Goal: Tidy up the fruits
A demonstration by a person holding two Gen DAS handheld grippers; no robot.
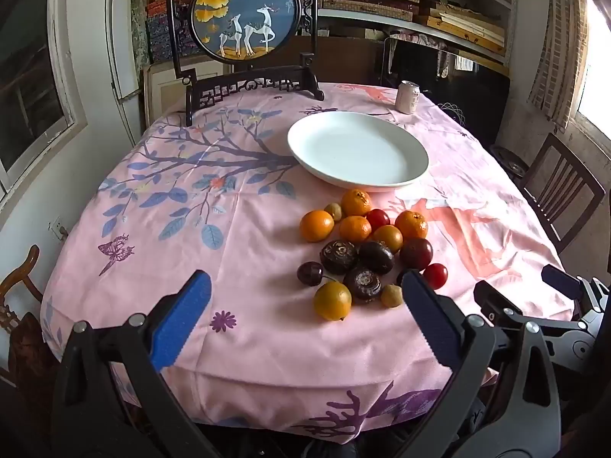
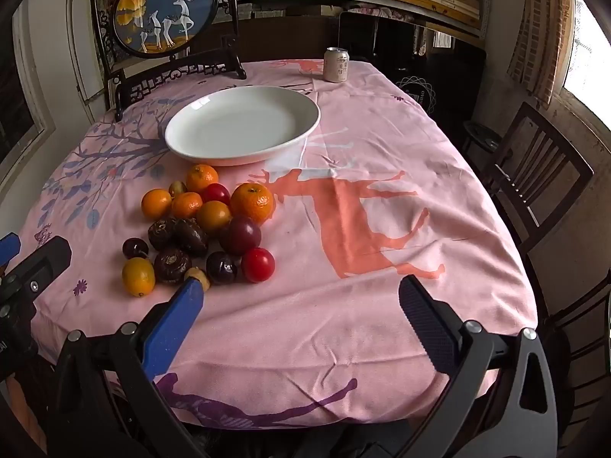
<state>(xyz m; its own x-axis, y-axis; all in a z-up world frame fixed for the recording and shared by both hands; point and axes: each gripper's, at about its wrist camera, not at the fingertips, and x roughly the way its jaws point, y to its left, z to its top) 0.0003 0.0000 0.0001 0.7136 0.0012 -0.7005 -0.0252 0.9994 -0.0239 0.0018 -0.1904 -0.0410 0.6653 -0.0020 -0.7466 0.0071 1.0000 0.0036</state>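
A pile of fruit (image 1: 366,244) lies on the pink tablecloth: several oranges, dark water chestnuts, cherries, red tomatoes and small longans. It also shows in the right wrist view (image 2: 206,229). An empty white plate (image 1: 357,150) (image 2: 242,126) sits just behind the pile. My left gripper (image 1: 305,286) is open and empty, low over the near table edge, just in front of the pile. My right gripper (image 2: 301,292) is open and empty, to the right of the pile. The right gripper also shows at the right edge of the left wrist view (image 1: 553,297).
A drink can (image 1: 408,97) (image 2: 337,65) stands at the far edge. A framed round deer screen (image 1: 246,34) (image 2: 168,11) stands at the back left. Wooden chairs (image 2: 534,175) stand along the table's right side. The tablecloth (image 2: 382,229) hangs over the near edge.
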